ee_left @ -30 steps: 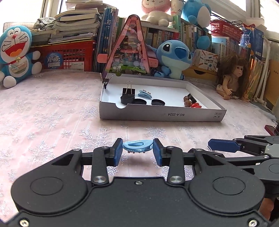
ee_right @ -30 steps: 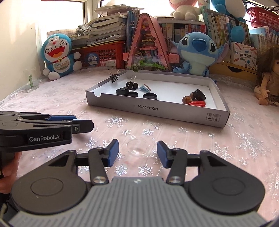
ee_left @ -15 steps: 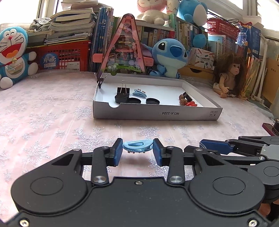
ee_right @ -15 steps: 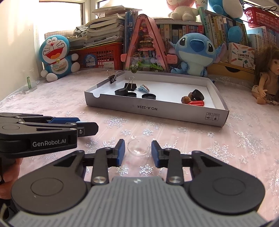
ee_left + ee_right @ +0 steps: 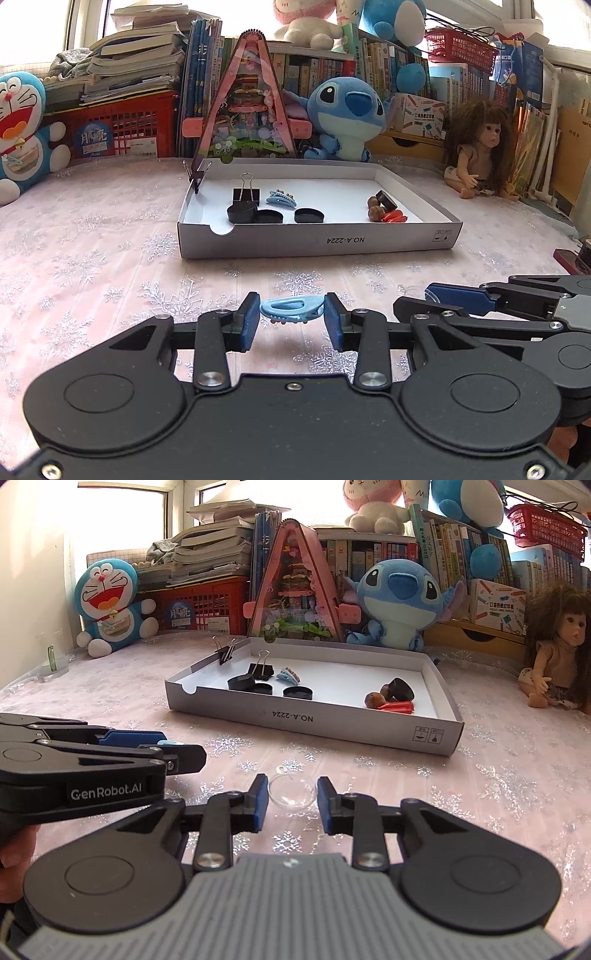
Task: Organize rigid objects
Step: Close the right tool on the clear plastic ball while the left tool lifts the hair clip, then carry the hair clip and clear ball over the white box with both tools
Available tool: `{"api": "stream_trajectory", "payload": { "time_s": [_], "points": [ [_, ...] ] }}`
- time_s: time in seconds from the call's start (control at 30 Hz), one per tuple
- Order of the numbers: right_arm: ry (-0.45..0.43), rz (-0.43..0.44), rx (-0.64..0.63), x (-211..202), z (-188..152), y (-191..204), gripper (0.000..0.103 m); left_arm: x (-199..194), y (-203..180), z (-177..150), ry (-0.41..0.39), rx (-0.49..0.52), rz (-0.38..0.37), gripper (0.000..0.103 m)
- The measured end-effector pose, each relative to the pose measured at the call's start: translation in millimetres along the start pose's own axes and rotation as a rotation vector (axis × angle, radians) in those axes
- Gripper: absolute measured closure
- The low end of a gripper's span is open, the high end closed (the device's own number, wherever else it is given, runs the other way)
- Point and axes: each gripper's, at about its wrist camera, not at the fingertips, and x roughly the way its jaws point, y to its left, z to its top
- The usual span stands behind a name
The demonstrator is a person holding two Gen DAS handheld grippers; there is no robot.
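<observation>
A light-blue plastic hair claw (image 5: 291, 309) is clamped endwise between the blue pads of the left gripper (image 5: 291, 323); its smooth oval back faces up and its small dark teeth point down, clear of the tablecloth (image 5: 92, 266). The cloth is seen as pale pink, ribbed, and printed with glittery silver snowflakes.

The right gripper (image 5: 291, 799) is set around a clear, shallow, dome-shaped disc (image 5: 292, 791) of glass or transparent plastic that lies on the cloth. The blue pads stand at or just beside its rim on both sides; whether they are pressing on it cannot be told. The left gripper's matte black body, lettered "GenRobot.AI", is seen at the left of the right wrist view.

Farther off, a flat white cardboard tray (image 5: 317, 242) with low walls and a notched near-left corner is noted, marked "NO.A-2224" upside down on its near wall. Recorded inside it, toward the left: a black metal binder clip (image 5: 245, 192) with wire handles upright, a second blue hair claw (image 5: 282, 198), and three round black caps (image 5: 273, 215), one taller than the others. Toward the right: brown rounded nuts (image 5: 373, 207), a black cylindrical piece (image 5: 386, 199) lying tilted, and a glossy red piece (image 5: 394, 217), all clustered and touching. Another binder clip (image 5: 224, 650) is clipped on the tray's far-left wall.

Beyond the tray, soft plush toys, a doll and stacked books are observed.
</observation>
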Motion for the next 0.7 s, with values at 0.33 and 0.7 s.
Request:
{"api": "stream_trajectory", "payload": {
  "time_s": [0.33, 0.7],
  "points": [
    [-0.028, -0.044, 0.013, 0, 12, -13, 0.07, 12, -10, 19, 0.016, 0.003, 0.004, 0.068],
    [-0.058, -0.088, 0.027, 2, 31, -33, 0.07, 22, -14, 48, -0.028, 0.02, 0.007, 0.068]
  ]
}}
